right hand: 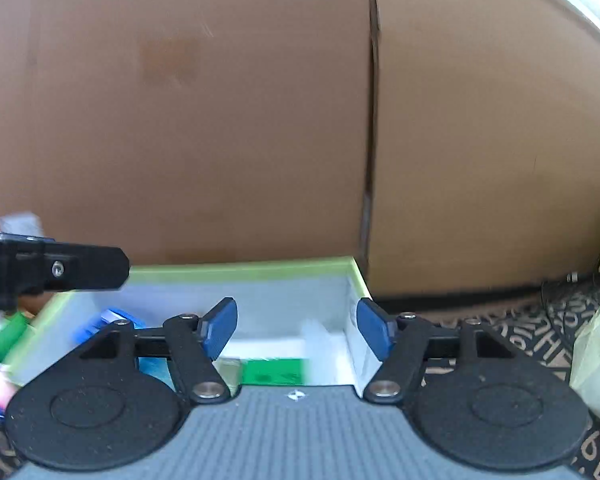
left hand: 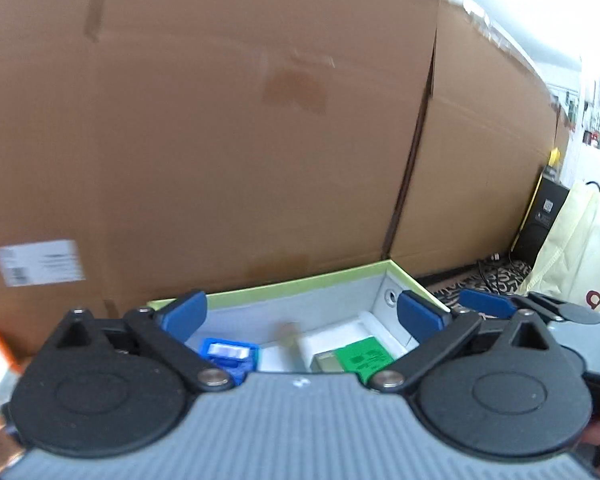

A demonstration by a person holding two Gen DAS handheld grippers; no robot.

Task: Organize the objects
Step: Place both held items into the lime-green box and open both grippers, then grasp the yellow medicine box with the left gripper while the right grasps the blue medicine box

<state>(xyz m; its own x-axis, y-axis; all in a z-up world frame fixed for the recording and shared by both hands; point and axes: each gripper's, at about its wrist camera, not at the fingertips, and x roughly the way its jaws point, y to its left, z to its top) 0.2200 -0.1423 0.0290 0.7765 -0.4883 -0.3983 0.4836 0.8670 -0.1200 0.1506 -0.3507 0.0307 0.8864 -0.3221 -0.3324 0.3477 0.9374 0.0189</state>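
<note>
An open box with a light green rim [left hand: 300,282] and white inside stands on the floor before large cardboard cartons. In it lie a blue box [left hand: 225,354], a green packet [left hand: 364,358], a white tray and a blurred brownish object [left hand: 289,336]. My left gripper [left hand: 300,314] is open and empty above the box. My right gripper [right hand: 295,326] is open and empty over the same box [right hand: 239,268], above the green packet [right hand: 273,372]. The left gripper's black finger [right hand: 59,268] shows at the left of the right wrist view.
Tall brown cartons [left hand: 219,120] close off the back. A patterned dark mat [right hand: 520,320] lies to the right with cables. A pale yellow bag [left hand: 576,248] stands at the right. Loose colourful items [right hand: 3,340] lie left of the box.
</note>
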